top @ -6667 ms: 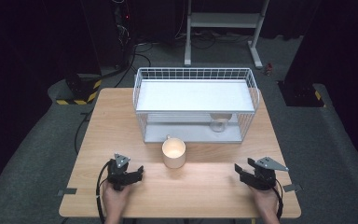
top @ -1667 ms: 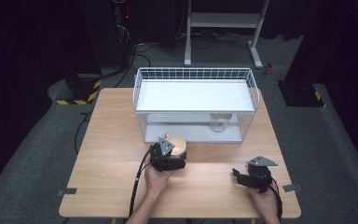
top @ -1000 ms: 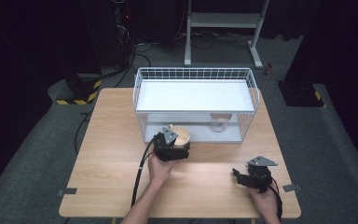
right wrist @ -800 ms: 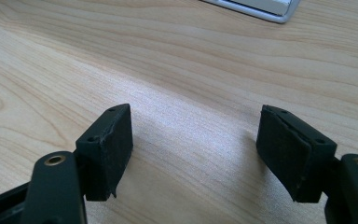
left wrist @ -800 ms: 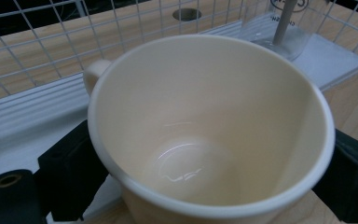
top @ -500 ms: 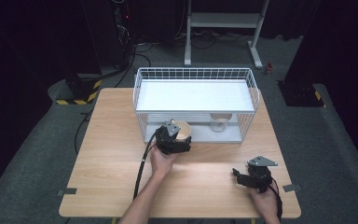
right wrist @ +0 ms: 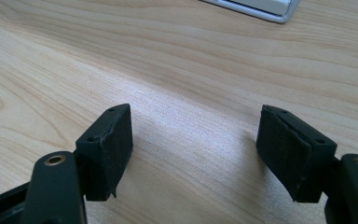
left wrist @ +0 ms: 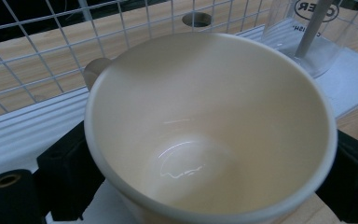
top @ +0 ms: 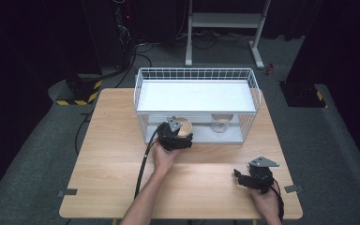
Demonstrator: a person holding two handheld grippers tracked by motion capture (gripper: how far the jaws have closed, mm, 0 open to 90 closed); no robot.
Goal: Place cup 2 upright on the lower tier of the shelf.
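From above, your left gripper [top: 180, 139] held the cup [top: 183, 127] at the rack's [top: 196, 75] lower front edge, your right gripper [top: 248, 178] well clear of the rack. Left gripper view — jaws clamped the cup [left wrist: 209, 126], a clear glass [left wrist: 317, 32] behind. Right gripper view — jaws wide over bare table [right wrist: 177, 60].

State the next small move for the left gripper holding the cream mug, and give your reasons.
Probably ease the cream mug further in onto the wire rack's lower shelf: the left gripper grips it at the rack's open front, beside a clear glass.
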